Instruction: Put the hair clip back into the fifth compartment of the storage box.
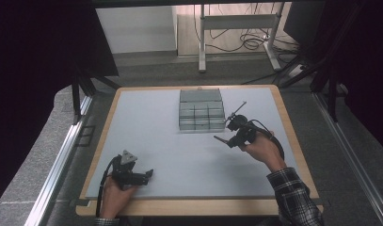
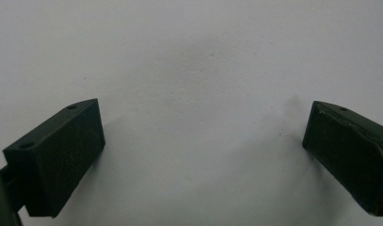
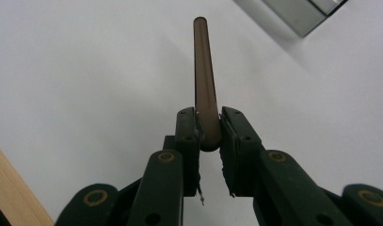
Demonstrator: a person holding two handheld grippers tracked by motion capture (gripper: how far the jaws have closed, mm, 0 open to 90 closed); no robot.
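Note:
A thin brown rod is clamped near its base by my right gripper, which is shut on it. The rod points away along the jaws, over the white mat. From above, the right gripper hangs just to the right of and in front of the grey compartment box, and the rod pokes out to the left. My left gripper is open wide with nothing but bare mat between its pads. It rests low near the table's front left.
A white mat covers the wooden table. A corner of the grey box lies ahead and to the right of the rod's tip. The wooden table edge appears at the lower left of the right gripper view.

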